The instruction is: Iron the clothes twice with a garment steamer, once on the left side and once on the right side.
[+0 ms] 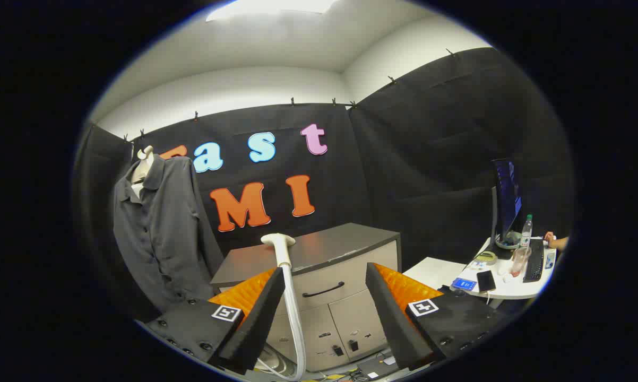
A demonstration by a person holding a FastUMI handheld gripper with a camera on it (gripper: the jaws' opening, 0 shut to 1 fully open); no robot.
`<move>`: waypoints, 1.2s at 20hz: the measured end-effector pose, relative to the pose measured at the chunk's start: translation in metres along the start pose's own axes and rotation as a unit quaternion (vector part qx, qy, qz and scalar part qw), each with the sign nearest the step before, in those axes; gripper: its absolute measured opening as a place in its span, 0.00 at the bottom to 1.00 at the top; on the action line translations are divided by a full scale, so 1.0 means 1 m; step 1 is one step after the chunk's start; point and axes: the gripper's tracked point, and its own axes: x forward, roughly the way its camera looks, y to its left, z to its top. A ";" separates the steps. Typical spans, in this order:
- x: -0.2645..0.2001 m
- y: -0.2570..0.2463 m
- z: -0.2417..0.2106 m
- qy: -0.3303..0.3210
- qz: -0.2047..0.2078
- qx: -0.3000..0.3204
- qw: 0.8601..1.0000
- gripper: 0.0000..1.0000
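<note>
A dark grey shirt [157, 228] hangs on a pale mannequin torso against the booth wall, off to the left beyond my left finger. The white steamer head [278, 242] stands upright on its white hose [295, 318], just ahead of my left fingertip and in front of a cabinet. My gripper [324, 313] is open, its two fingers spread wide with nothing between them but the hose running close beside the left finger. The fingers touch neither the steamer nor the shirt.
A beige cabinet [329, 297] with a dark top and a drawer handle stands straight ahead. To the right is a white desk [510, 289] with a monitor, keyboard, bottle, cup, tape roll and phones; a person's hand [555, 242] rests at its far end.
</note>
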 end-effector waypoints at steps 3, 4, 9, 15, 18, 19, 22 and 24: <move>-0.005 -0.015 -0.003 -0.007 -0.004 -0.030 1.000 0.98; -0.007 -0.015 -0.001 -0.008 0.004 -0.032 0.999 0.98; -0.008 -0.034 0.013 -0.024 -0.003 -0.046 0.999 0.98; 0.009 -0.040 -0.004 0.006 0.008 -0.060 0.998 0.98; 0.014 -0.037 0.008 0.005 0.014 -0.076 0.997 0.98; 0.016 -0.038 0.010 0.005 0.014 -0.083 0.996 0.98; 0.021 -0.032 0.012 0.004 0.024 -0.105 0.994 0.98; 0.024 -0.024 0.014 0.005 0.036 -0.105 0.994 0.98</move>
